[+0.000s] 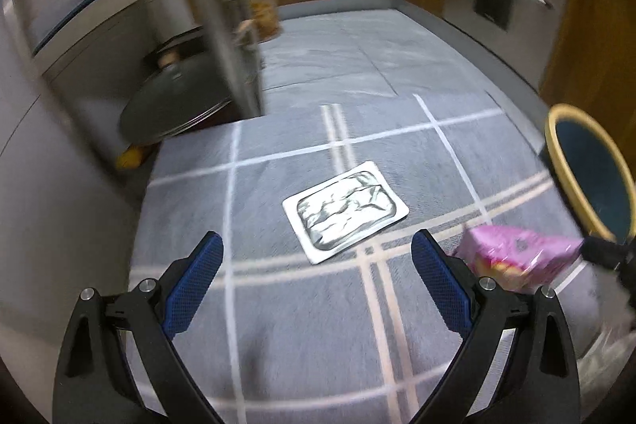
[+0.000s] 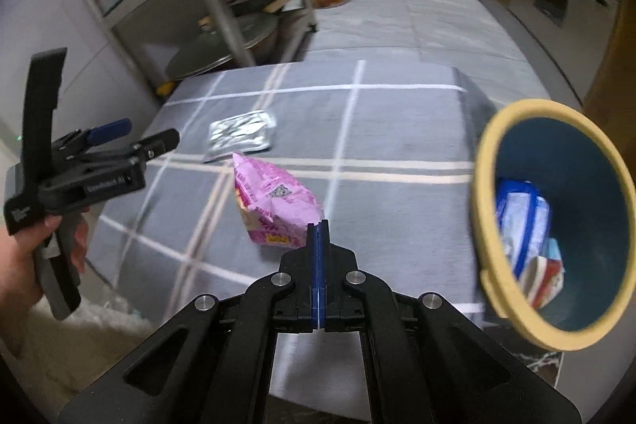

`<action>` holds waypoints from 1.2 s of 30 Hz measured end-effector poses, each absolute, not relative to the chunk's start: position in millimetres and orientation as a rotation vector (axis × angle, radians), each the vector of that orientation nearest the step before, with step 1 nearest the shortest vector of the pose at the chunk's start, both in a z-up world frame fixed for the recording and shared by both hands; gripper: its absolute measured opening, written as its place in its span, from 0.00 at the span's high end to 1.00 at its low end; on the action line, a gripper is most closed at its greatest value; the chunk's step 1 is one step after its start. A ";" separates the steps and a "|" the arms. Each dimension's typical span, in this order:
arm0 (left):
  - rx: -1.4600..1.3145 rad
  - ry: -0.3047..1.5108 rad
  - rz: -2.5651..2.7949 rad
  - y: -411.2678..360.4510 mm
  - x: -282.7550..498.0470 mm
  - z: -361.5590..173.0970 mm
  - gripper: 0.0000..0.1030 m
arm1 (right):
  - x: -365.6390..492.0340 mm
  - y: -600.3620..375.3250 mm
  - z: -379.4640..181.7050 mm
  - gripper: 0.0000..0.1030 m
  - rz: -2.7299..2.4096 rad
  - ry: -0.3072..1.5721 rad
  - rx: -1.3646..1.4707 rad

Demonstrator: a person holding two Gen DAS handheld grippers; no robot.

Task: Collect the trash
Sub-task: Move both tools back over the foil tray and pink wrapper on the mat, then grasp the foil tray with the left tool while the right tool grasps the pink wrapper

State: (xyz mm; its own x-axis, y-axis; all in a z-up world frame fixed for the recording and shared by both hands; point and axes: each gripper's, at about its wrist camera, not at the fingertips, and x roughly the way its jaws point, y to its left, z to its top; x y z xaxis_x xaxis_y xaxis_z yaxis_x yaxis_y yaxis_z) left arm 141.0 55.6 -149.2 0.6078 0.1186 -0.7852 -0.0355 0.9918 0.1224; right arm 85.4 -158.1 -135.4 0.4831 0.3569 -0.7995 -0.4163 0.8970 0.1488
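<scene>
Grey checked cloth, silver packet ahead of spread fingers.

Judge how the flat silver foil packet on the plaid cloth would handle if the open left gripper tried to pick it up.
The silver foil packet lies flat on the plaid cloth, so fingers would probably struggle to get under an edge. Its crinkled, shiny face suggests thin, floppy, likely slippery foil. It looks nearly empty, so probably very light and apt to slide when nudged by the left gripper.
</scene>
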 end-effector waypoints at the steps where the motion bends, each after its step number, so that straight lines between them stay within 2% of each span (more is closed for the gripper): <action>1: 0.112 0.920 0.080 53.0 145.6 -152.5 0.09 | 88.7 -161.1 -136.8 0.99 0.447 0.960 -0.063; 14: 0.375 1.093 -0.217 33.0 206.2 -212.9 0.08 | 119.5 -191.4 -139.0 0.99 0.384 0.965 0.049; 17: 0.413 1.083 -0.260 36.5 214.6 -215.6 0.06 | 125.3 -189.5 -139.3 0.99 0.388 0.968 0.061; 26: 0.258 1.131 -0.335 54.9 228.4 -221.7 0.06 | 133.6 -177.9 -143.3 0.99 0.380 0.976 0.052; 28: 0.251 1.132 -0.327 55.1 226.4 -220.2 0.11 | 133.8 -175.7 -143.5 0.99 0.376 0.978 0.047; 30: 0.234 1.123 -0.301 59.8 225.3 -216.6 0.30 | 133.3 -174.5 -142.8 0.99 0.376 0.974 0.038; 33: 0.230 1.131 -0.281 65.4 223.0 -215.8 0.39 | 131.0 -172.8 -140.6 0.99 0.373 0.968 0.026; 36: 0.246 1.140 -0.279 63.2 216.7 -215.3 0.41 | 128.6 -172.1 -138.7 0.99 0.370 0.964 0.019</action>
State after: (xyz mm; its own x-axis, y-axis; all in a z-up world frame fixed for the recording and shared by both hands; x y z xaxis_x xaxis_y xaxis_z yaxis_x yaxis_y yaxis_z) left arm 216.7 63.2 -215.3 0.3903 -0.0924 -0.9161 0.3407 0.9388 0.0504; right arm 128.6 -172.1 -138.7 0.5129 0.3160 -0.7982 -0.2994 0.9373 0.1786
